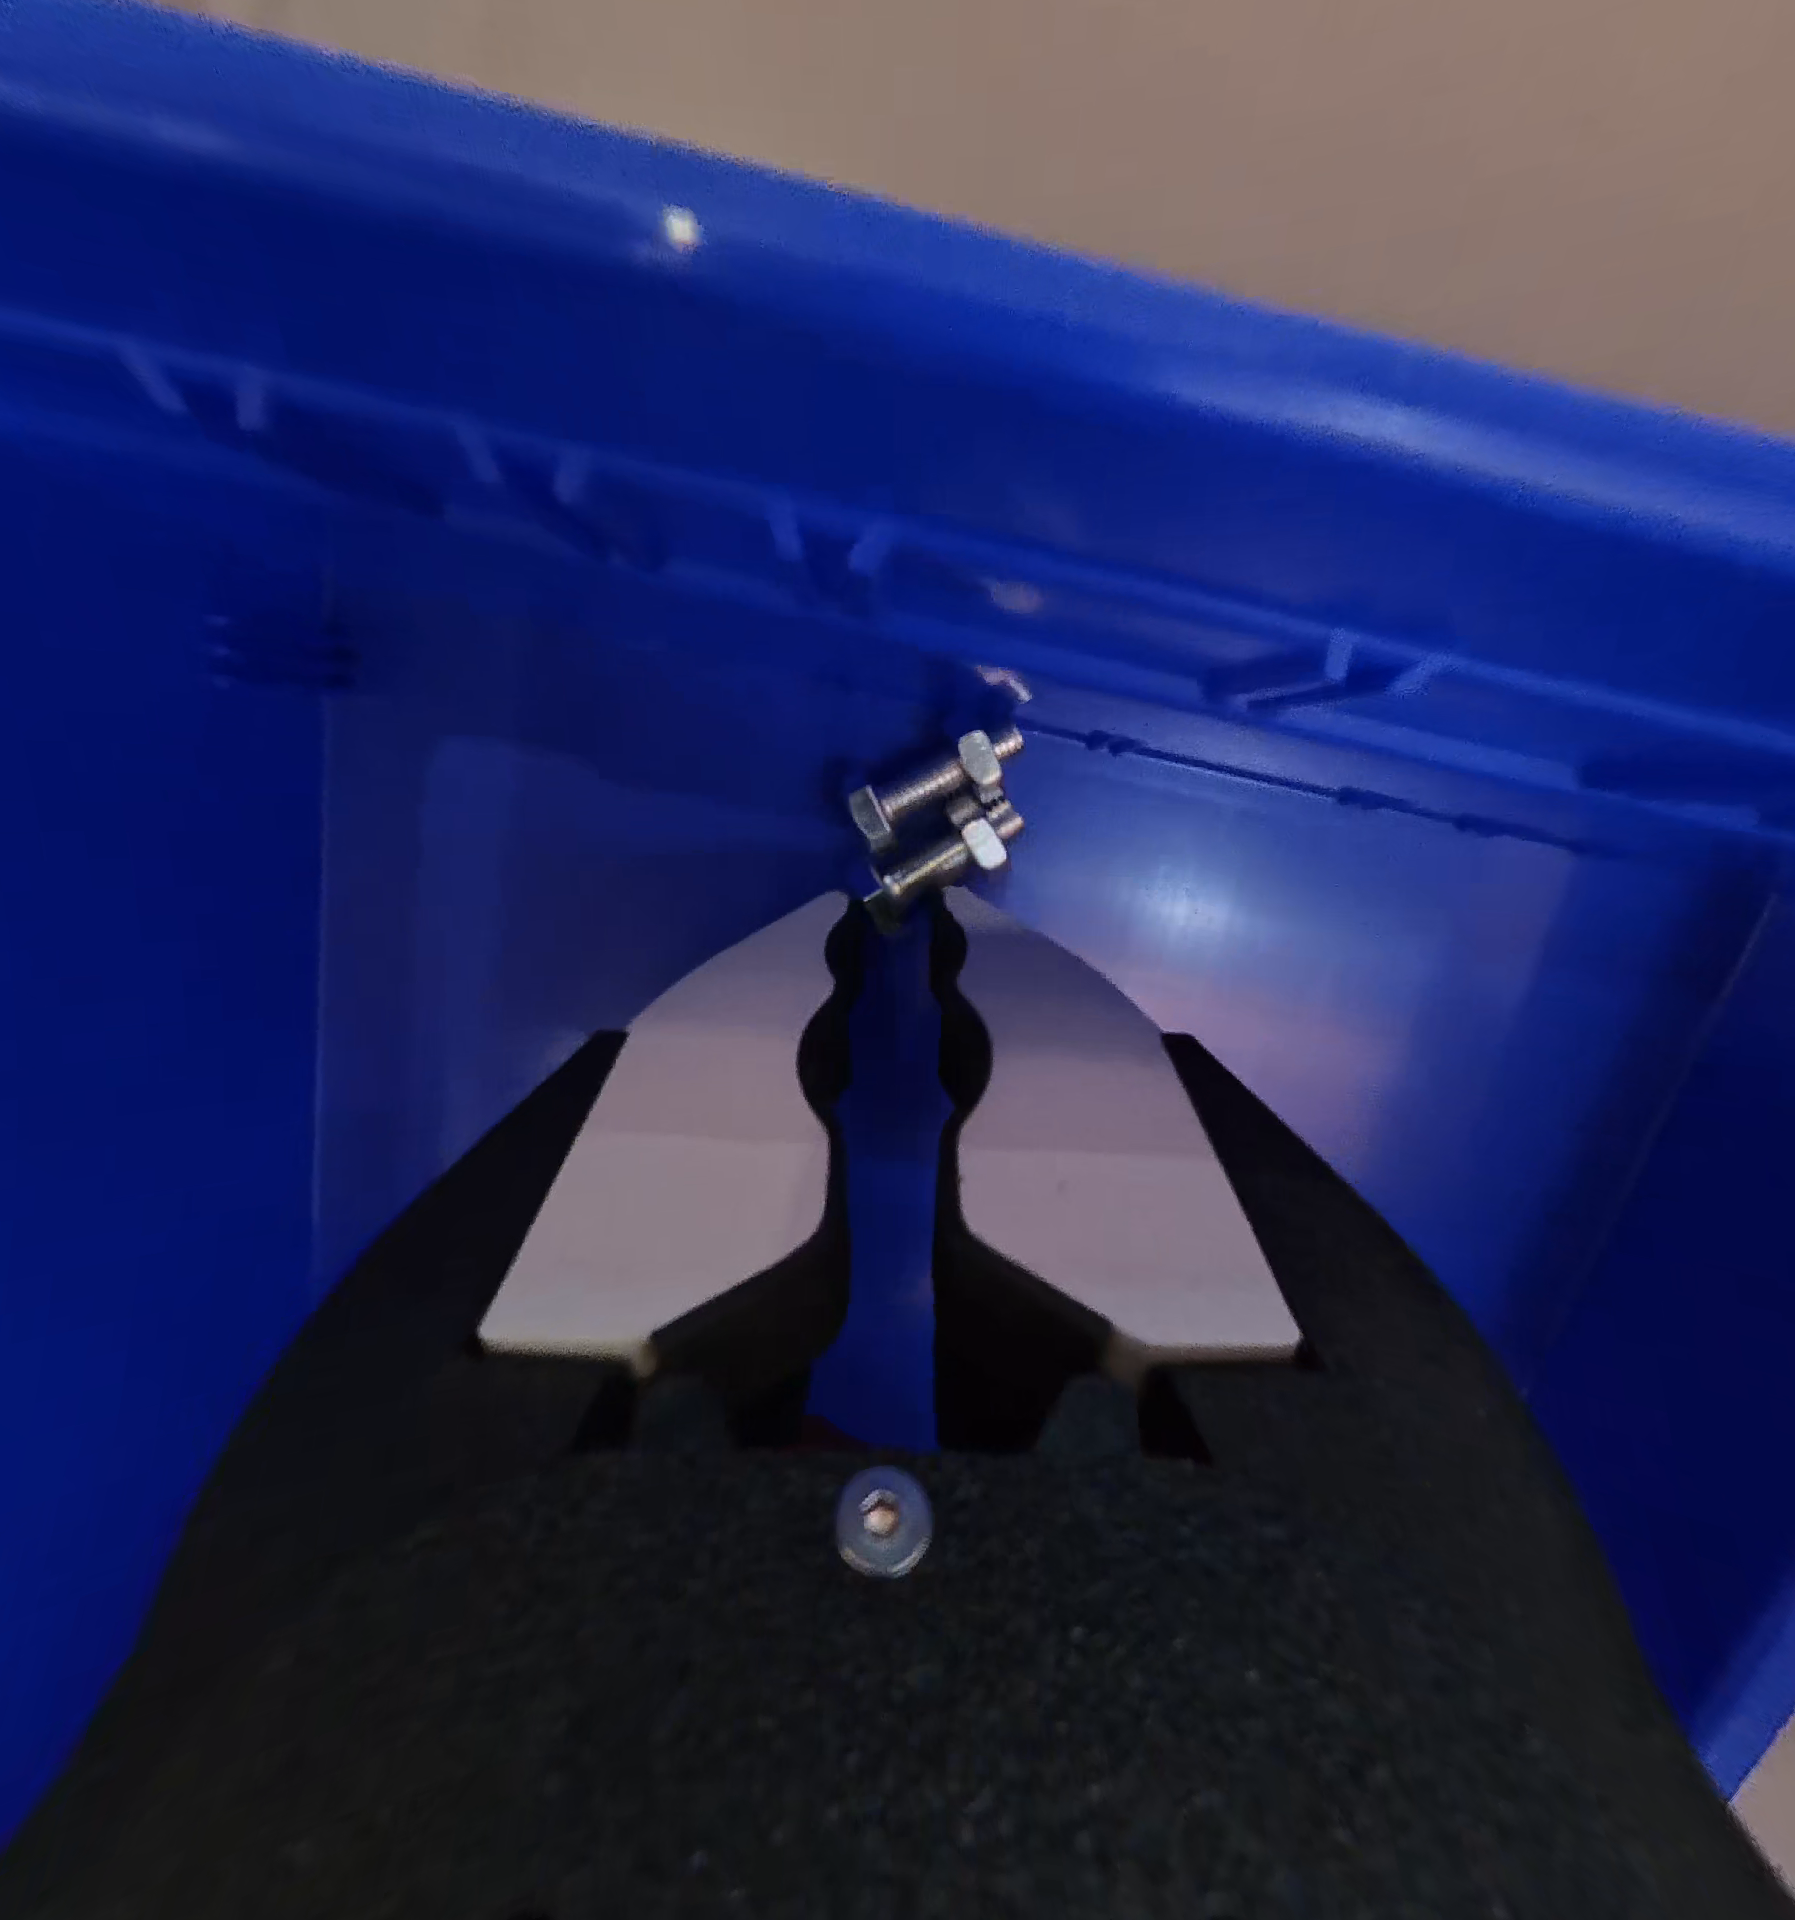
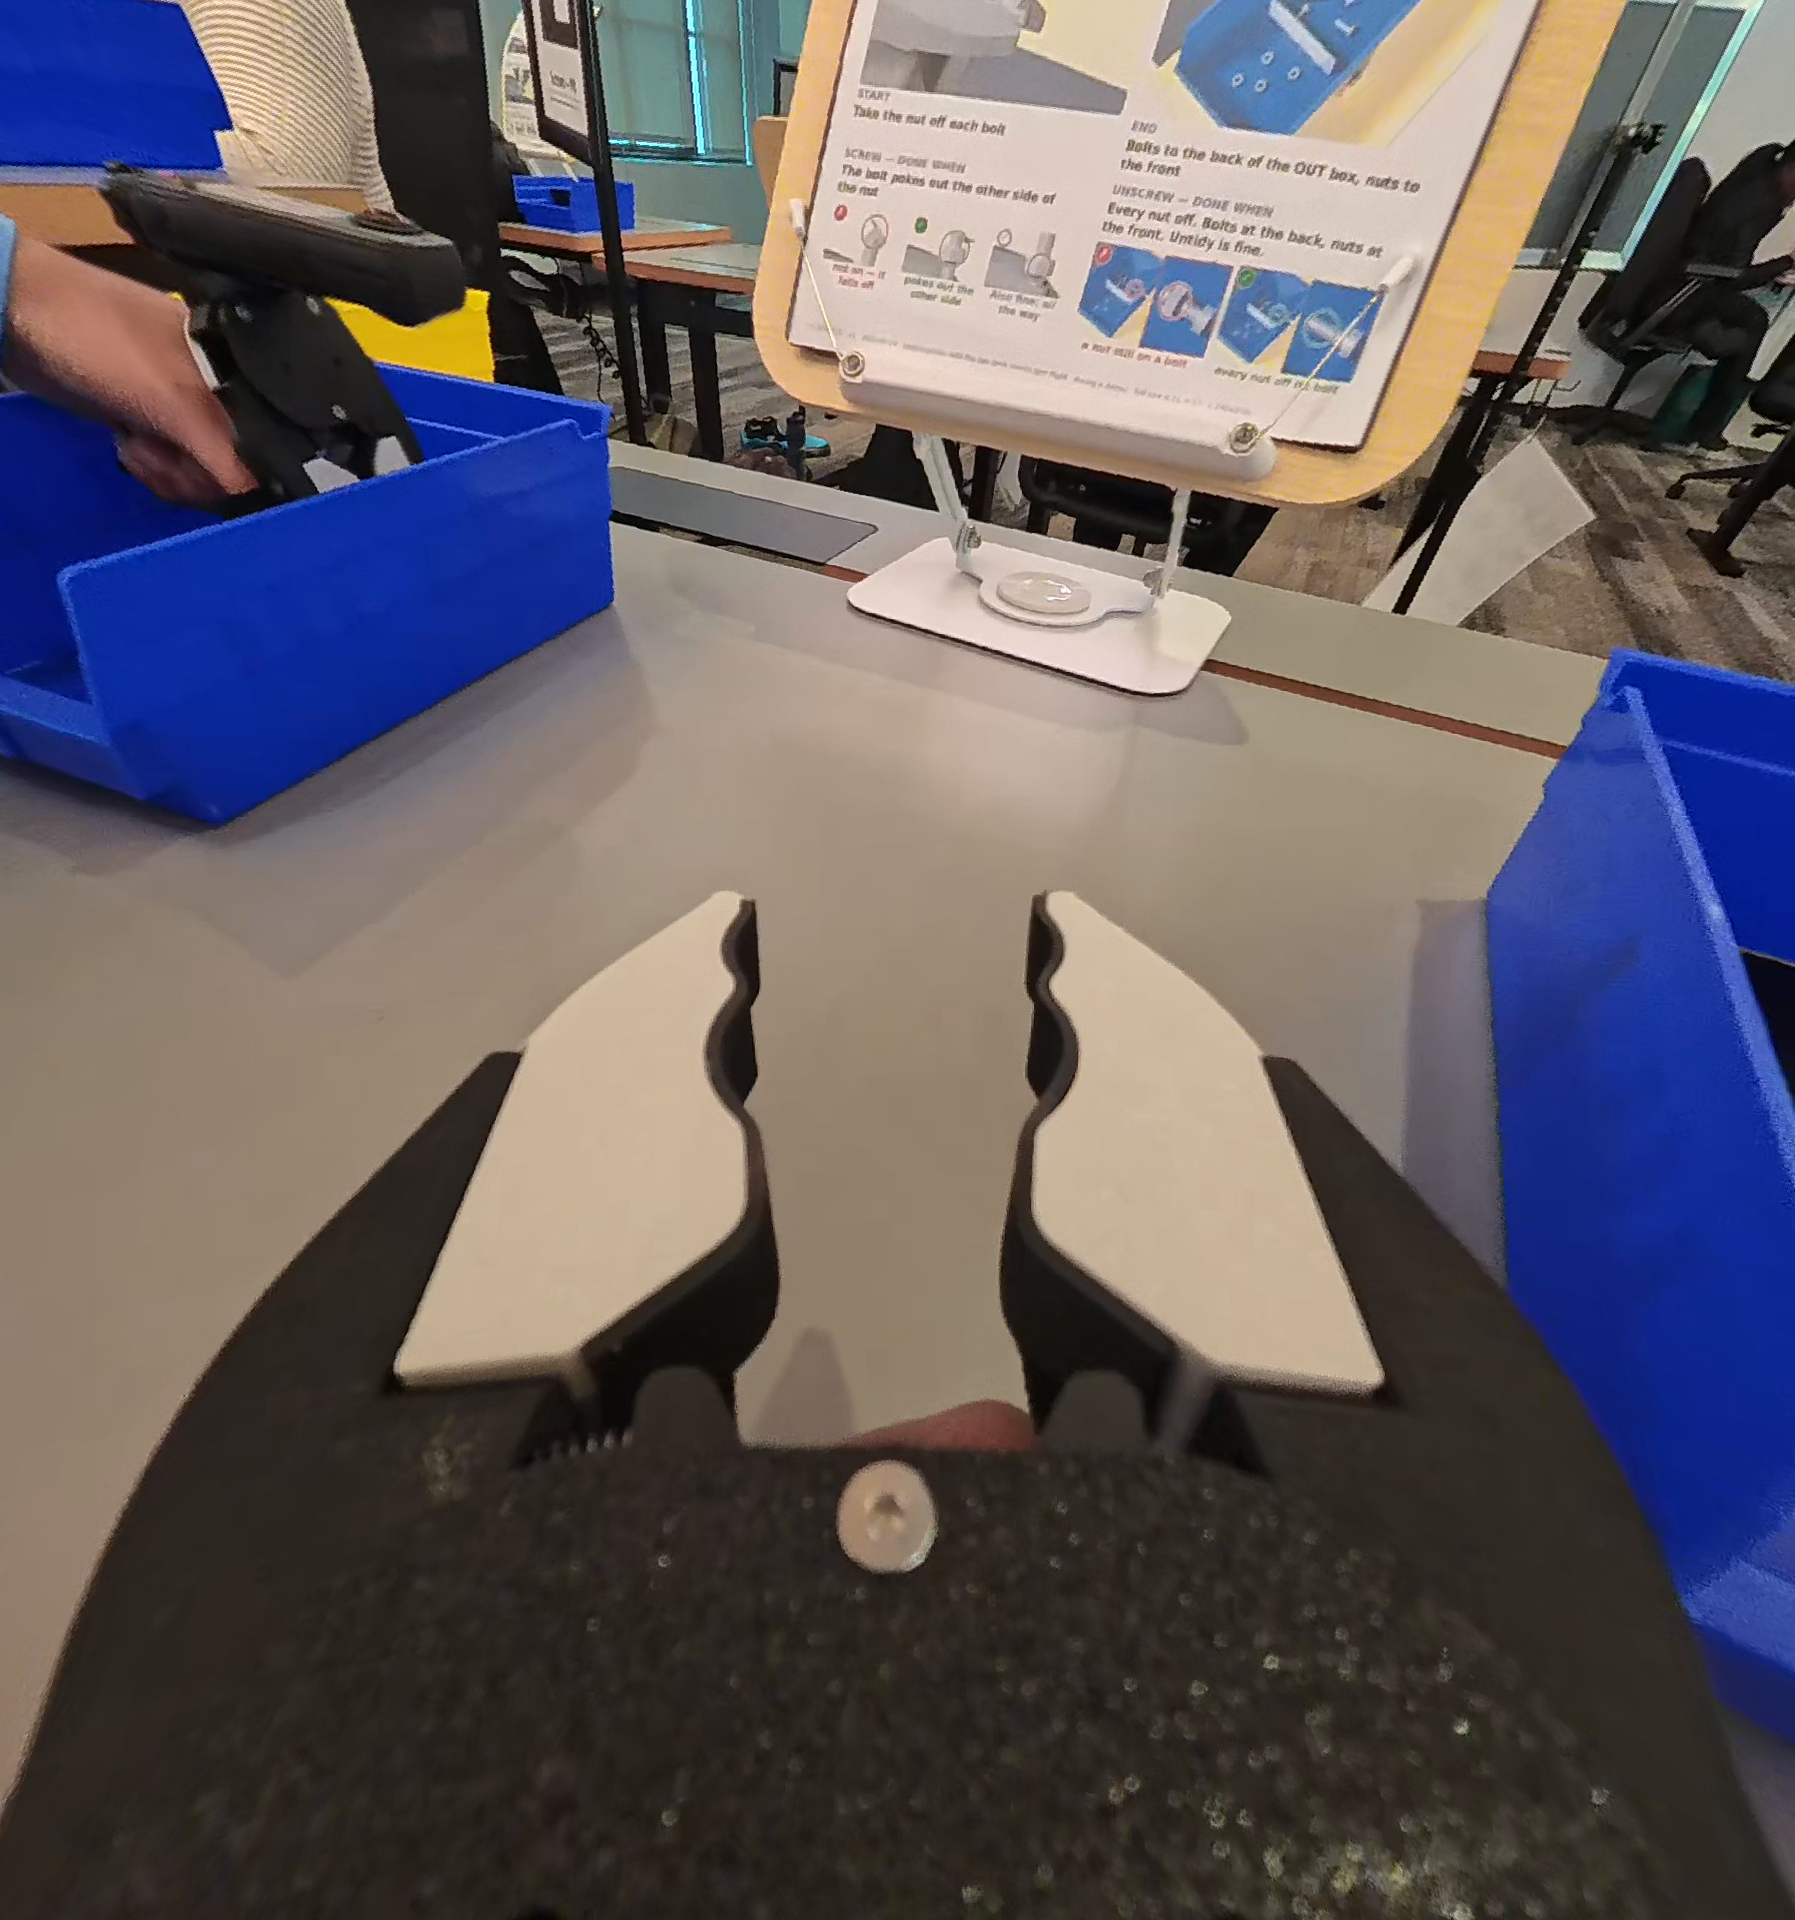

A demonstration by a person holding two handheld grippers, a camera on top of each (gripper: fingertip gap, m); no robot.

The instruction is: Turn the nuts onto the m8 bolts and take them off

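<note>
Your left tongs (image 1: 891, 920) are nearly shut at a bolt's (image 1: 914, 878) head inside the blue bin (image 1: 1288, 582); your right tongs (image 2: 891, 935) hang open, empty, above the desk (image 2: 872, 790).

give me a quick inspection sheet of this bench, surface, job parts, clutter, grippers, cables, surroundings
Surface: grey table, bare in the middle.
Job's things: bolts with nuts on in the left blue bin; second blue bin at right.
Clutter: instruction sheet stand.
Grippers: left gripper nearly closed on a bolt head inside the bin; right gripper open, empty, above the table.
Cables: nothing seen on the table.
Surroundings: office desks, chairs, seated person.
</note>
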